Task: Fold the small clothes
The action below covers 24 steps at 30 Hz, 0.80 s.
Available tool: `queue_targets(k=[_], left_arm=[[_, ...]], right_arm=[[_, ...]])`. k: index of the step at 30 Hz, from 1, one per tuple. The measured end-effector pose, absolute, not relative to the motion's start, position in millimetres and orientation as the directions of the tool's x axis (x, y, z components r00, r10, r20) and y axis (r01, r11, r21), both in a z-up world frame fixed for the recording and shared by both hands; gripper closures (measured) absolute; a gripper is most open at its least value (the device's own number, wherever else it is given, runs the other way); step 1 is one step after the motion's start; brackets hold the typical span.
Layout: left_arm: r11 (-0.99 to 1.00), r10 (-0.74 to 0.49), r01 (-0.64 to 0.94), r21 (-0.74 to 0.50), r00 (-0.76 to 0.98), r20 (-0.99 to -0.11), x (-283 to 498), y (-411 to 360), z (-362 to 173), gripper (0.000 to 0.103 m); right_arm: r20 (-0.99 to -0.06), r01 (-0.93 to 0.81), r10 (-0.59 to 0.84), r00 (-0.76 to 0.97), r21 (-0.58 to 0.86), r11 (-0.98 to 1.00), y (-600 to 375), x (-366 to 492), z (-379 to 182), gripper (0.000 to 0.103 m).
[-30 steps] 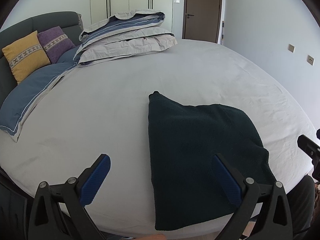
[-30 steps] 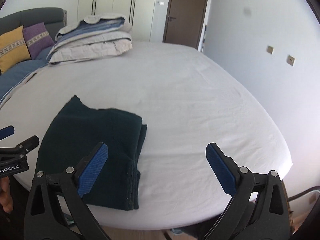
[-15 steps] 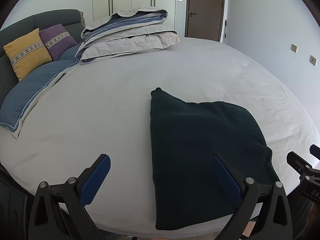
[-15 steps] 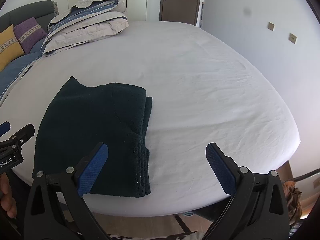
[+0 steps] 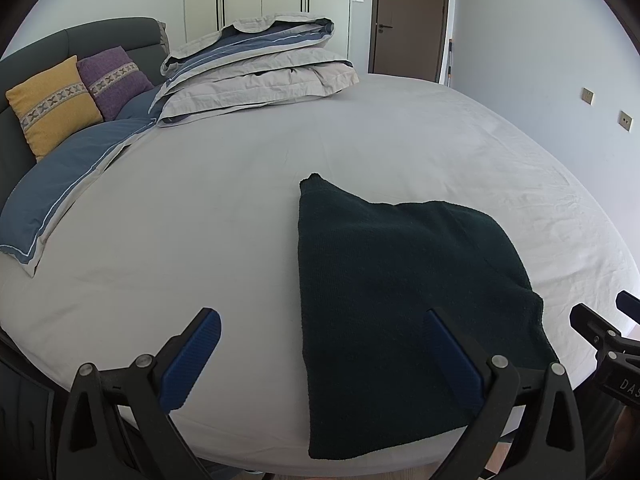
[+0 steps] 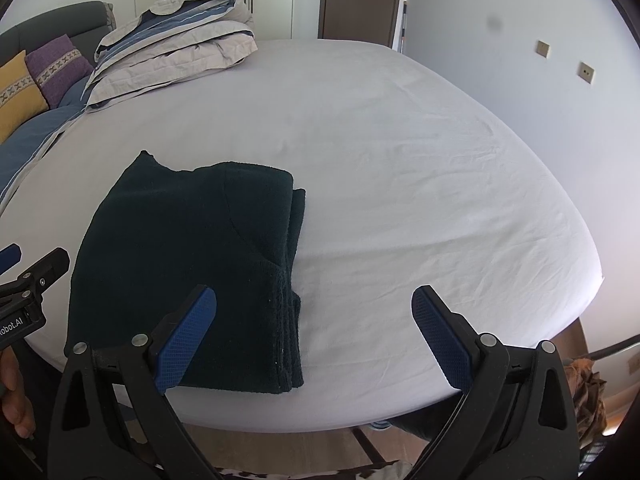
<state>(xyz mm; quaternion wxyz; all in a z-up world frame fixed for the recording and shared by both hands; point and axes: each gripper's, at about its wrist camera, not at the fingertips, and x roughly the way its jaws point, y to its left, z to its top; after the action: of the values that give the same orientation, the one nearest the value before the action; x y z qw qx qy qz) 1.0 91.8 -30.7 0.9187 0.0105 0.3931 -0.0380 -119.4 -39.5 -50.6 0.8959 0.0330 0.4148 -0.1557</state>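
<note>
A dark green garment (image 5: 400, 280) lies folded flat near the front edge of the bed (image 5: 200, 208); in the right wrist view (image 6: 192, 256) its stacked layers show along its right side. My left gripper (image 5: 320, 356) is open and empty, held back from the bed's front edge, with its right finger over the garment's near part. My right gripper (image 6: 314, 332) is open and empty, to the right of the garment, above the bed edge. Each gripper shows at the side of the other's view.
A folded grey and blue duvet (image 5: 256, 68) lies at the bed's far side. A blue pillow (image 5: 64, 184), a yellow cushion (image 5: 52, 104) and a purple cushion (image 5: 112, 80) lie by the headboard on the left. A wall is on the right.
Both grippers have risen and pulled back a little, so the garment sits lower and fuller in view. The garment has not moved. Both stay open.
</note>
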Motion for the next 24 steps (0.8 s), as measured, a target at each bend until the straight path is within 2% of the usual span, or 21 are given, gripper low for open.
queue_targets(k=[24], left_arm=[[0.997,-0.065,0.081,-0.013,0.684,-0.726,0.0,90.5,-35.7,0.000]], right_arm=[[-0.759,0.302,-0.240,0.605,-0.060,0.951,-31.2,-120.0,-54.2,0.003]])
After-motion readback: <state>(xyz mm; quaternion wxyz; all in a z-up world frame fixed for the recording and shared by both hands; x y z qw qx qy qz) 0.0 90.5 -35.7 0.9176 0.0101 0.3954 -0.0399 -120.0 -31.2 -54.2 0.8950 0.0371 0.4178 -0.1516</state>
